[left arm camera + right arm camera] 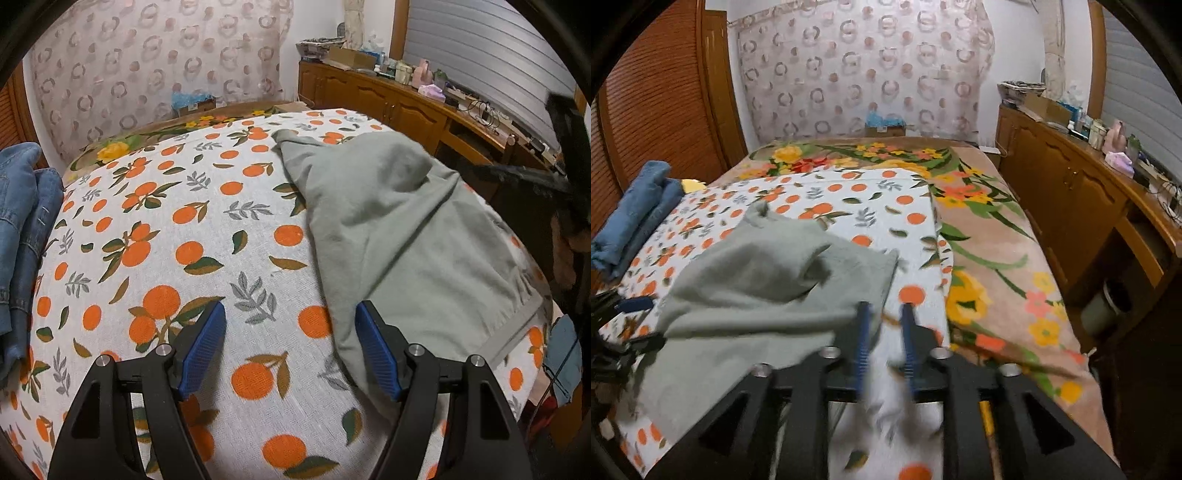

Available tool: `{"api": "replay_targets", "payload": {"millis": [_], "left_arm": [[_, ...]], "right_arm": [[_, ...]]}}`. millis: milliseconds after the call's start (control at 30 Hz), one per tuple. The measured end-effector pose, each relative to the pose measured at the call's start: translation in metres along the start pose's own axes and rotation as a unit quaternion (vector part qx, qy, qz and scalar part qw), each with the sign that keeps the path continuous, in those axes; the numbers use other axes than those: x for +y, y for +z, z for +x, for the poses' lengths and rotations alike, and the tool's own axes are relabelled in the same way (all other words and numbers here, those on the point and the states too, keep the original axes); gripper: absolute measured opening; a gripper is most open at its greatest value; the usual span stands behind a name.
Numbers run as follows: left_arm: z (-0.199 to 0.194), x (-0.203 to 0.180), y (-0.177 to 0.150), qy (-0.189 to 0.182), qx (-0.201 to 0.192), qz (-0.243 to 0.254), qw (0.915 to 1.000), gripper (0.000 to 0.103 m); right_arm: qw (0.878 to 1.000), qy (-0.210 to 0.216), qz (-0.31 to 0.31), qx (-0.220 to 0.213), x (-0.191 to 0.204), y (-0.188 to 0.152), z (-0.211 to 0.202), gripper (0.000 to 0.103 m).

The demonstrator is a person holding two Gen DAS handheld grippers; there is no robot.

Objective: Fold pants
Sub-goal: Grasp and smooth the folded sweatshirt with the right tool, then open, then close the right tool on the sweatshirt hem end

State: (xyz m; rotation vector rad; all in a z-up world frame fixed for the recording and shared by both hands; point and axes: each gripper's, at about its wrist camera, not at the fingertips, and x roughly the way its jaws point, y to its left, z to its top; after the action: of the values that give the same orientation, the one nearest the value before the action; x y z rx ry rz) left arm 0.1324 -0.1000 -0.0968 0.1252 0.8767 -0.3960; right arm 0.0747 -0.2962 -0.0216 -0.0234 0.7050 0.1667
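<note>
Grey-green pants (pixel 413 229) are lying rumpled on the orange-print sheet (pixel 177 229) on the bed, more toward its right side, w/ one end bunched up and a hem band near the right edge. Left gripper (pixel 290 345) hovers over the sheet, jaws wide apart, nothing in them; right finger (pixel 376 350) sits just by the pants' edge. Right gripper (pixel 884 325) is blurry, jaws nearly together w/ a narrow gap, right beside the pants, can't tell if it's pinching any fabric. Folded jeans (pixel 635 218) stacked at the left edge.
</note>
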Motion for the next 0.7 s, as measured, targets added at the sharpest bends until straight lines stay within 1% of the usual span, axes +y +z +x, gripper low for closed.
{"api": "replay_targets", "payload": {"millis": [100, 267, 367, 533, 700], "left_arm": [[-0.011, -0.007, -0.004, -0.012, -0.007, 0.007, 0.9999, 0.074], [-0.031, -0.015, -0.012, -0.04, -0.015, 0.016, 0.999, 0.074], [-0.038, -0.02, -0.018, -0.055, -0.016, 0.017, 0.9982, 0.073], [-0.038, -0.021, -0.023, -0.057, -0.013, 0.017, 0.9981, 0.073], [-0.033, -0.021, -0.026, -0.052, -0.006, 0.019, 0.9984, 0.073]], "right_arm": [[1.0, 0.022, -0.004, 0.0, 0.009, -0.022, -0.019, 0.024], [0.999, 0.043, -0.007, 0.004, 0.026, -0.058, -0.043, 0.024], [0.998, 0.056, -0.006, 0.007, 0.034, -0.073, -0.053, 0.024], [0.997, 0.073, -0.009, 0.011, 0.042, -0.077, -0.057, 0.024], [0.998, 0.057, -0.01, 0.032, 0.047, -0.079, -0.049, 0.024]]}}
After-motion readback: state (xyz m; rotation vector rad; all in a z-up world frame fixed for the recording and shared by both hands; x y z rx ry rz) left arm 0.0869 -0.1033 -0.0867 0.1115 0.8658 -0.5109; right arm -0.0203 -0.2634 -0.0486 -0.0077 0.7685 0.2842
